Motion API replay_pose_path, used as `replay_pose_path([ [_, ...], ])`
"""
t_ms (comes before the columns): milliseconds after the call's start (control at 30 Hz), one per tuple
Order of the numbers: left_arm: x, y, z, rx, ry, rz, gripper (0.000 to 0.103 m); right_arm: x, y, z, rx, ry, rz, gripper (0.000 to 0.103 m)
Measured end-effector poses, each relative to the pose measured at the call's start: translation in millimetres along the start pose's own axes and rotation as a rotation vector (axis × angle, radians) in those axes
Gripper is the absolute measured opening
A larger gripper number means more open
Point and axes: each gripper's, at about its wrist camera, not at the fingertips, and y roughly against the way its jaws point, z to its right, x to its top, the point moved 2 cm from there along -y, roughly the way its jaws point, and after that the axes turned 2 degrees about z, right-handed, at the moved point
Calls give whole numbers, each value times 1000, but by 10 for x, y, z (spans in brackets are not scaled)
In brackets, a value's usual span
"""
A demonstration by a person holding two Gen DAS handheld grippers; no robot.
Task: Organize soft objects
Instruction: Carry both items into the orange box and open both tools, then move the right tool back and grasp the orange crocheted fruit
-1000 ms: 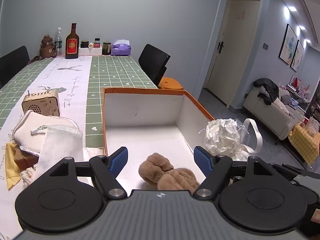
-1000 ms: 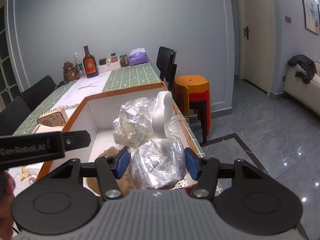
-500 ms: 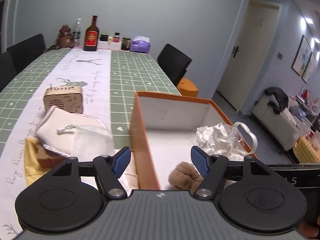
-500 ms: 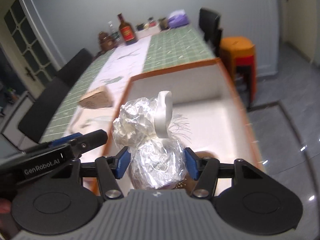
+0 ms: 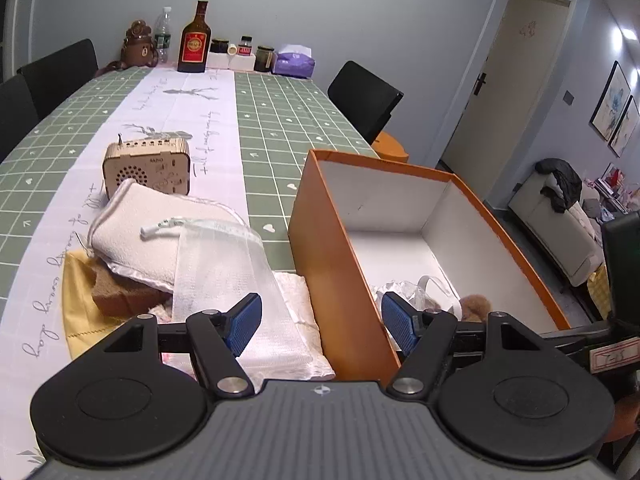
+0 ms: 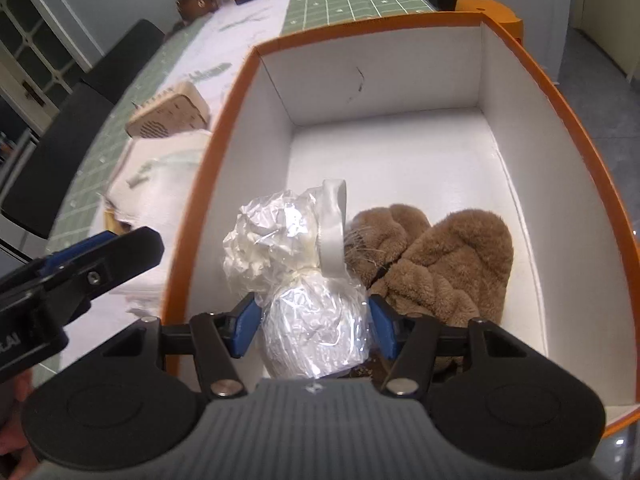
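An orange box (image 6: 580,128) with white inside stands at the table's near right; it also shows in the left wrist view (image 5: 332,240). A brown plush toy (image 6: 448,264) lies in it. My right gripper (image 6: 312,316) is shut on a clear plastic-wrapped white bundle (image 6: 312,320) with a white ribbon loop, held low inside the box beside the plush. My left gripper (image 5: 320,320) is open and empty, straddling the box's left wall. Left of the box lies a pile of soft things: a white mesh bag (image 5: 224,264), a cream pouch (image 5: 144,224), a brown sponge (image 5: 124,292), a yellow cloth (image 5: 80,304).
A wooden radio (image 5: 146,166) stands behind the pile on the green checked tablecloth (image 5: 280,120). Bottles and jars (image 5: 194,40) line the far end. Black chairs (image 5: 368,96) flank the table; an orange stool (image 6: 488,12) stands beyond the box.
My right gripper has carried the wrapped bundle over and down into the box, next to the plush. My left gripper has moved left out of the box toward the pile.
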Motion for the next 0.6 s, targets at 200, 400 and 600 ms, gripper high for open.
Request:
replay_pose_path([
  [200, -22, -32, -13, -9, 7, -13, 81, 32, -148, -19, -17, 11, -48, 60],
  [400, -23, 16, 44, 15, -36, 5, 81, 12, -111, 6, -39, 49, -50, 89],
  [600, -15, 30, 146, 3, -64, 4, 81, -126, 137, 116, 8, 42, -1, 99],
])
